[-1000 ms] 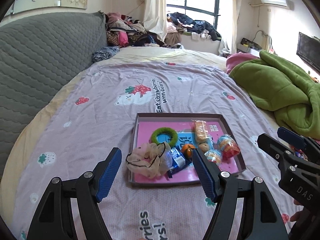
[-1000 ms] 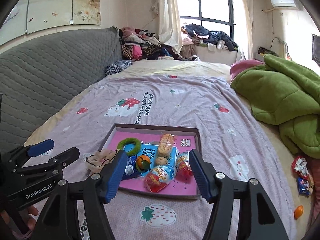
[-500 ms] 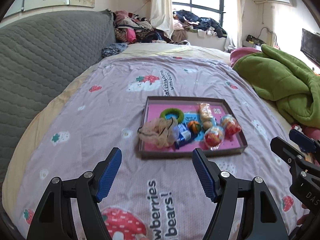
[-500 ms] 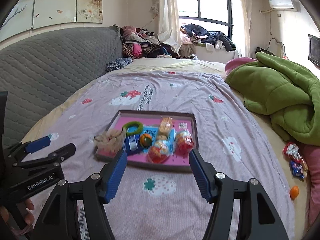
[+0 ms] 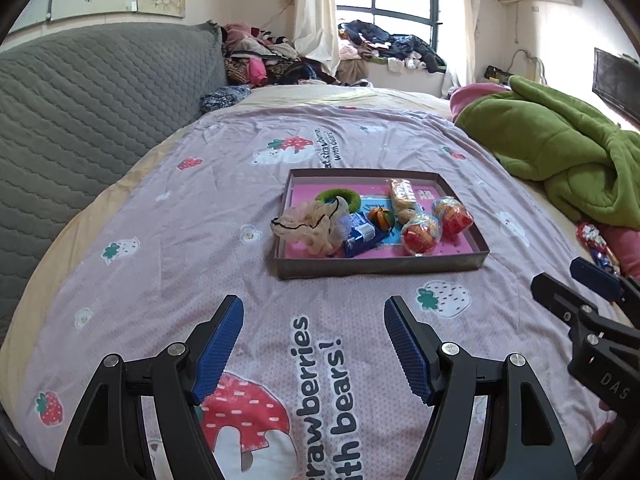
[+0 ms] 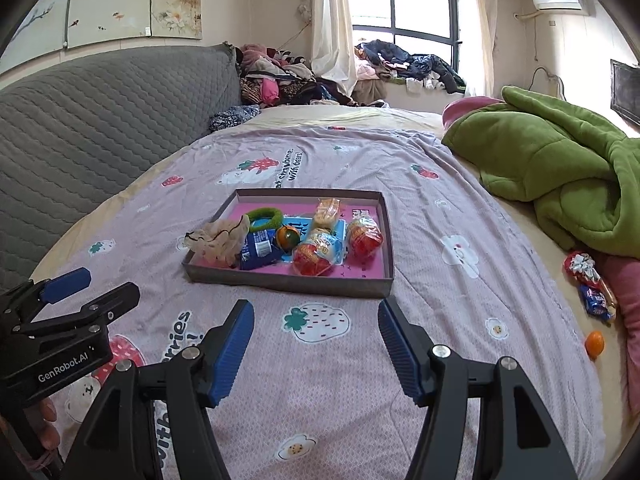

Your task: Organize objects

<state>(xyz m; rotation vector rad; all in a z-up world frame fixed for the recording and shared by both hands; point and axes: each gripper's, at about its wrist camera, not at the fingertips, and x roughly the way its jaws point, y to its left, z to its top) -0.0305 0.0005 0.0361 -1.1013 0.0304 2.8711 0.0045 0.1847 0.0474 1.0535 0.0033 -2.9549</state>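
A shallow box with a pink floor [image 5: 376,268] [image 6: 288,280] lies on the purple strawberry bedspread. Inside it are a beige scrunchie [image 5: 306,226] [image 6: 214,240], a green ring [image 5: 340,197] [image 6: 264,216], a blue packet [image 5: 360,236] [image 6: 258,250], a small orange [image 5: 381,217] [image 6: 288,236], a bread packet [image 5: 402,194] [image 6: 327,210] and two red snack bags [image 5: 422,234] [image 6: 362,236]. My left gripper [image 5: 314,316] hovers open over the bedspread in front of the box, nothing between its fingers. My right gripper [image 6: 316,320] is open and empty too, just short of the box's near wall.
A green blanket [image 6: 560,176] is heaped on the right. Wrapped sweets [image 6: 592,284] and a loose orange [image 6: 595,343] lie at the bed's right edge. A grey quilted headboard [image 5: 88,108] runs along the left; clothes are piled by the window.
Both grippers have drawn back from the box and sunk toward the bedspread. The box, earlier between the fingertips, now lies beyond them. Both stayed open and empty.
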